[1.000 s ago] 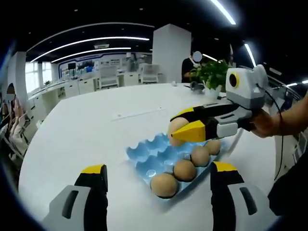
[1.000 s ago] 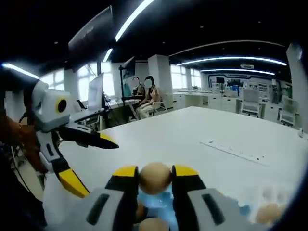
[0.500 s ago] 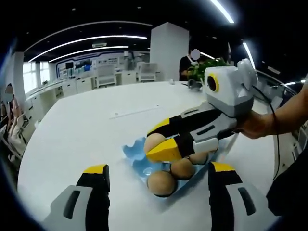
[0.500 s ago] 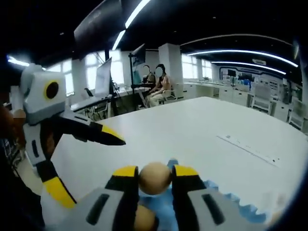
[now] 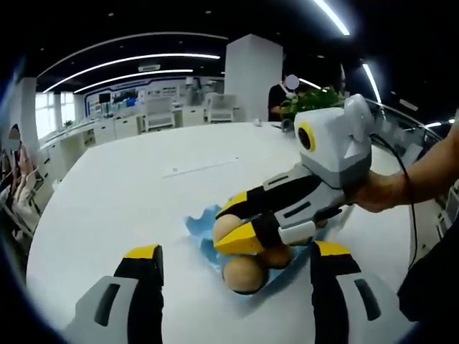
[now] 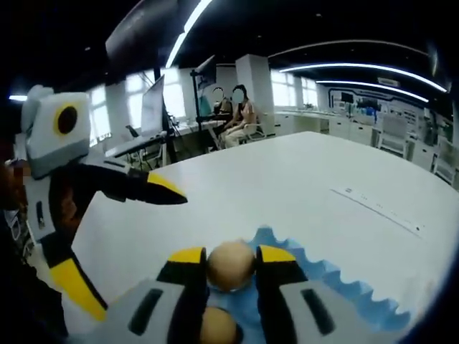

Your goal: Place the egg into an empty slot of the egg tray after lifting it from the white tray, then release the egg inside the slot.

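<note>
Yellow-tipped right gripper (image 6: 231, 269) clamps the egg (image 6: 231, 264) just above the blue egg tray (image 6: 337, 287) on the white table (image 6: 287, 186). Beyond, the left gripper (image 6: 100, 229) hovers with jaws apart.

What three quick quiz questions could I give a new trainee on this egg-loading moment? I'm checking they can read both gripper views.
1. True or false: the right gripper is shut on an egg.
2. Over what does that egg hang? A) the blue egg tray B) bare table C) a white tray
3. Fill in: the left gripper is ____, with nothing between its jaws.

Key:
1. True; both jaws press the egg's sides.
2. A; the held egg is above the blue tray, near its end, with another egg in a slot close by.
3. Open.
</note>
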The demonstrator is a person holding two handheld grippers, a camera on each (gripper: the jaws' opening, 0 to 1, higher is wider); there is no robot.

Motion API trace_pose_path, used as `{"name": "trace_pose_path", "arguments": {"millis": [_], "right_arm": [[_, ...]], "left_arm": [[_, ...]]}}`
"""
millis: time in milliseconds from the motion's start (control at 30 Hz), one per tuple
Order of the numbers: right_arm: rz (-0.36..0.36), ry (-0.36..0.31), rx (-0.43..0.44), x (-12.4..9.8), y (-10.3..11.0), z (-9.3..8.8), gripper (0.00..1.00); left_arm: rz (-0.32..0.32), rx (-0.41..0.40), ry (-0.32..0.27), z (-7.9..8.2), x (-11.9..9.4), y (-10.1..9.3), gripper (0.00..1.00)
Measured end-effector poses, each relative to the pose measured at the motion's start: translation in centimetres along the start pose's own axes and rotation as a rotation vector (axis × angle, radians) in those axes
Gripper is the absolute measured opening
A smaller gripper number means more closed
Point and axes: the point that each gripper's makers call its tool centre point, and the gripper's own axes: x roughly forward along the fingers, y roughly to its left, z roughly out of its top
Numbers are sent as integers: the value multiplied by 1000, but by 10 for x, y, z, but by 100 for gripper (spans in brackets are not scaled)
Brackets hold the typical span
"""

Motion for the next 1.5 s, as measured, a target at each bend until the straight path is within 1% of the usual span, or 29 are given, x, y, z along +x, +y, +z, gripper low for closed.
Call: {"name": "trace_pose_path", "arguments": {"millis": [67, 167, 200, 267, 367, 600, 767, 833, 867, 900, 1000, 1233, 1267, 1300, 1333, 1400, 1500], "right_arm": [[0, 9, 7, 2, 0, -1, 27], [-2, 25, 0, 4, 0, -4, 27], [-3, 29, -14, 5, 1, -5, 27], [-4, 30, -8, 4, 1, -5, 27], [0, 37, 1, 4, 1, -6, 27], [8, 44, 52, 6, 0, -8, 27], [12, 47, 44, 8, 0, -8, 27], [16, 49, 38, 9, 0, -9, 26], [9, 61, 12, 8, -1, -11, 25], [12, 54, 25, 11, -1, -11, 25], [13, 49, 25, 10, -2, -12, 25], [14, 45, 29, 9, -2, -11, 26], [12, 42, 64, 7, -1, -10, 26], [21, 16, 108, 5, 1, -7, 26], [14, 11, 116, 3, -1, -6, 27], [5, -24, 128, -3, -3, -2, 27], [-5, -37, 127, -15, -6, 2, 27]], "left_arm": [[-3, -1, 3, 0, 0, -1, 81], [10, 0, -19, 4, 0, 1, 84], [10, -1, -20, 4, -1, 2, 84], [3, -8, -20, 5, -1, 2, 82], [-10, -21, -17, 3, 0, 1, 79], [-10, -29, -22, 2, 1, 2, 78], [-10, -17, -31, 4, 0, 3, 76], [6, -16, -27, 2, 0, 6, 77], [19, -13, -26, 2, -1, 8, 79], [19, -14, -27, 2, -1, 8, 81], [20, -21, -33, 2, -2, 10, 79], [14, -12, -31, 4, -3, 7, 79], [14, -11, -32, 5, -4, 7, 79], [13, -11, -32, 5, -4, 7, 79], [13, -11, -31, 5, -4, 6, 79], [12, -11, -31, 5, -4, 6, 79], [11, -22, -35, 6, -5, 6, 79]]}}
